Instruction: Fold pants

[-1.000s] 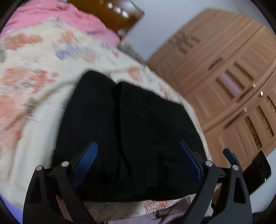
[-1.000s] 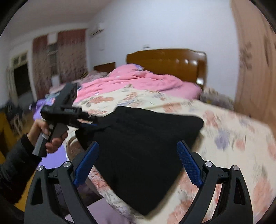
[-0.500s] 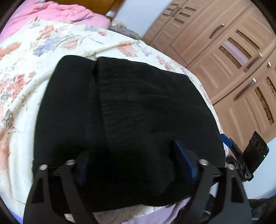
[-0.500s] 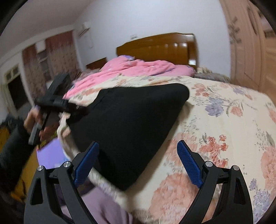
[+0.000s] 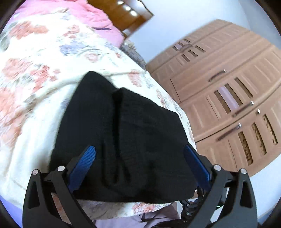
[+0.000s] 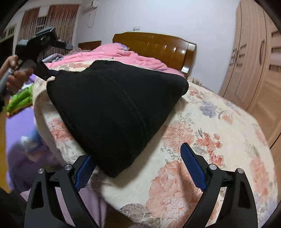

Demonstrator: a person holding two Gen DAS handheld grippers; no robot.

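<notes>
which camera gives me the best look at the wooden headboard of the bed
The right wrist view. There the headboard stands whole and sharp behind the pink quilt, beyond the folded black pants. The left wrist view shows only a blurred corner of it at the top edge.

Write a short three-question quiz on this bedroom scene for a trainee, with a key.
1. True or false: the black pants lie folded on the floral bedspread.
2. What lies crumpled in front of the wooden headboard? A) a pink quilt B) a grey towel C) a blue pillow
3. Fill in: in the right wrist view, a corner of the pants reaches in between the pads of the right ____, which stand wide apart.

Key
1. True.
2. A, the pink quilt.
3. tongs. The left tongs, jaws opening, also clamp nothing; the pants sit between their pads.
</notes>
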